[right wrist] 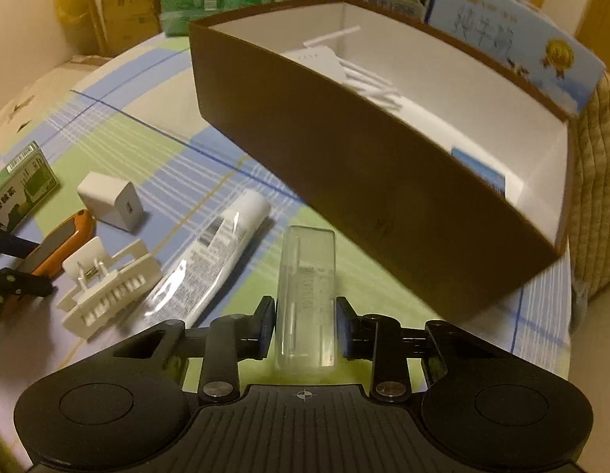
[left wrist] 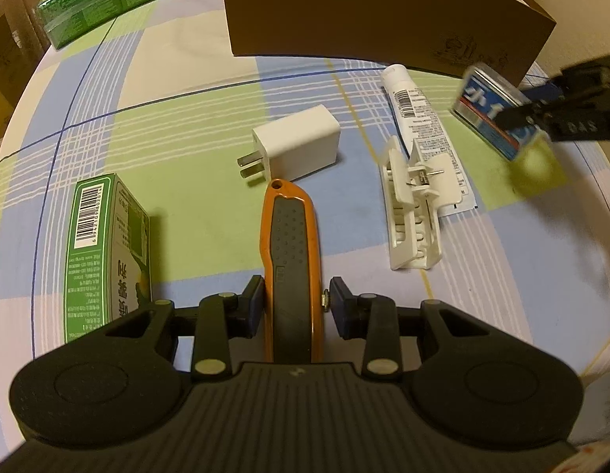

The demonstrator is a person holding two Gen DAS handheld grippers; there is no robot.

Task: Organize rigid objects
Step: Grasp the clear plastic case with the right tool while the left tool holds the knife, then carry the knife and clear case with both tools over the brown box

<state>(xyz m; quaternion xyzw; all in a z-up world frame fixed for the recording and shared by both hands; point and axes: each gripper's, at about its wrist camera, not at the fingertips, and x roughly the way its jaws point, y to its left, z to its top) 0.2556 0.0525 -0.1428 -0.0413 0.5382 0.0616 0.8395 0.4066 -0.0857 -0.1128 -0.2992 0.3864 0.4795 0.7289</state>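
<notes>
Nearest the left camera, the left hand-held gripper (left wrist: 293, 305) is clamped on the orange knife (left wrist: 291, 260), its pads pressed to the knife's two sides; the knife points away over the checked cloth of the table (left wrist: 178, 149). Whether the knife is lifted clear of the cloth I cannot tell. Nearest the right camera, the right hand-held gripper (right wrist: 305, 321) grips a clear case (right wrist: 306, 295) between its pads, held above the cloth and aimed toward the brown box (right wrist: 344, 181).

Just left of the knife stands a green carton (left wrist: 107, 252). Beyond the knife's tip lies the white charger (left wrist: 297, 142), prongs toward the camera. To the right are a white clip (left wrist: 413, 216) and a white tube (left wrist: 423, 130), the clip overlapping the tube's lower end. Farther back stands the box, open on top, its white inside already holding a white item with thin rods (right wrist: 344, 71) and something blue (right wrist: 478, 173) near the right end. Behind it are a green pack (right wrist: 226, 4) and a blue-and-white carton (right wrist: 513, 39).

The step in hand looks like carrying: both grippers have a load, and the right one is closer to the box. Its next move calls for lifting the case over the near wall, which stands tall, then lowering into a free patch of the white floor before letting go. The left one has farther to travel and must pass over the charger; it should wait or keep left so the two grippers do not meet at the wall. Charger, clip, tube and green carton remain to be gathered.
</notes>
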